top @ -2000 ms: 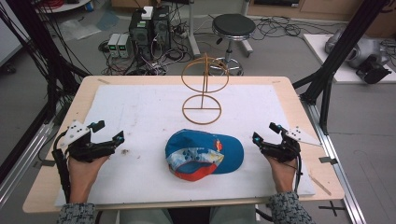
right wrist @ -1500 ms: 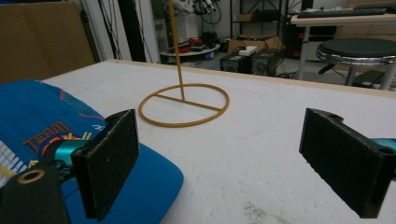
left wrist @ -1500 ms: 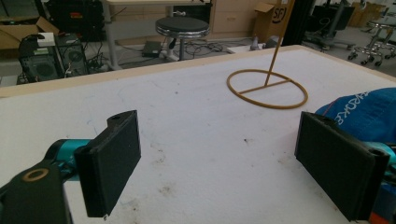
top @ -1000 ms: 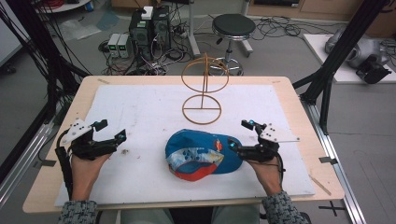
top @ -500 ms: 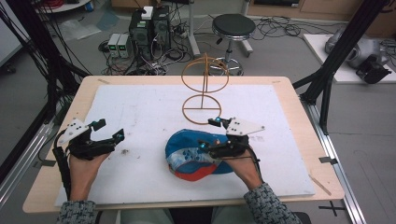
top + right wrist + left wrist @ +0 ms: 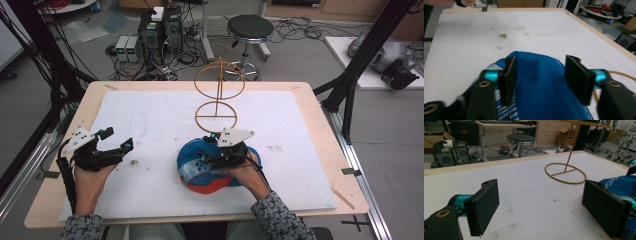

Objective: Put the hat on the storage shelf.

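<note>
Two grippers are at work over the bench, and they stand very differently. The right gripper sits over the blue cap at the lower middle of the high view, near the bench's front edge. Its fingers are spread apart on either side of the cap's crown, not yet pinching the fabric; judging by that straddle, it is lined up to pinch the crown and lift.

The left gripper rests at the lower left of the high view, well apart from the cap, its fingers wide open with nothing between them; it looks parked out of the way.

Beyond the cap, toward the upper middle, stands a wire stand with a ring base, a likely place for the cap.

The cap's long axis seems to run left to right across the frame, its red-edged brim low toward the front; its exact heading is partly hidden by the hand.
</note>
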A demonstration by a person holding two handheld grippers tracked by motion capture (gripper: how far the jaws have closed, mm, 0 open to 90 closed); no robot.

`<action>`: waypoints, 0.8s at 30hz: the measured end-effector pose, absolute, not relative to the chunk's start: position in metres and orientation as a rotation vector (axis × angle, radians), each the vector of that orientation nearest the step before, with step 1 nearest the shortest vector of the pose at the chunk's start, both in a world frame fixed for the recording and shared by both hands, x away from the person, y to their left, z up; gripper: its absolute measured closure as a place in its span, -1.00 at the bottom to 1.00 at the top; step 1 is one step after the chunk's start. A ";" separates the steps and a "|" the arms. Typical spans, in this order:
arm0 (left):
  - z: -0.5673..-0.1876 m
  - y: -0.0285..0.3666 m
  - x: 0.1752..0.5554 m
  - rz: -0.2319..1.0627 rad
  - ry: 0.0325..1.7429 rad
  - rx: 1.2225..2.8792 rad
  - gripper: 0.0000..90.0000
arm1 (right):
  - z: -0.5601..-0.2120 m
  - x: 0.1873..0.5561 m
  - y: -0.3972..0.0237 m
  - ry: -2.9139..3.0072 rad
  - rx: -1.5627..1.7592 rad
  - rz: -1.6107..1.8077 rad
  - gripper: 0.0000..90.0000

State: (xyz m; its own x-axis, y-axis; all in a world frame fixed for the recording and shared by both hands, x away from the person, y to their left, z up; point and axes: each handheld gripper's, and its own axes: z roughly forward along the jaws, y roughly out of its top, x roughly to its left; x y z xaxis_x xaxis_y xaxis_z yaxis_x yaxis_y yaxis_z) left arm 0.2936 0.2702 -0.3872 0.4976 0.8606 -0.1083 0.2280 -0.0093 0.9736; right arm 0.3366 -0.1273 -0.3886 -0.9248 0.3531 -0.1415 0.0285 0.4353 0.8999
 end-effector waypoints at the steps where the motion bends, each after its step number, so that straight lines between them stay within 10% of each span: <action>1: -0.387 0.270 0.294 0.656 0.979 1.536 -0.67 | -0.389 0.337 -0.126 2.394 0.324 1.463 0.15; 12: -0.388 0.271 0.294 0.653 0.979 1.538 -0.68 | -0.387 0.336 -0.127 2.407 0.294 1.395 0.97; 24: -0.387 0.272 0.294 0.651 0.980 1.530 -0.68 | -0.367 0.331 -0.142 2.304 0.369 1.494 0.99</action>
State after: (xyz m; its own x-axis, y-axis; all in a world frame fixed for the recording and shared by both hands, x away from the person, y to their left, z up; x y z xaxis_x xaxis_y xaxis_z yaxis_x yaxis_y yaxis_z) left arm 0.2935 0.2724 -0.3869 0.4980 0.8597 -0.1139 0.2284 -0.0033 0.9736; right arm 0.3314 -0.1424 -0.3666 -0.8977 0.4096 -0.1624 0.0189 0.4041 0.9145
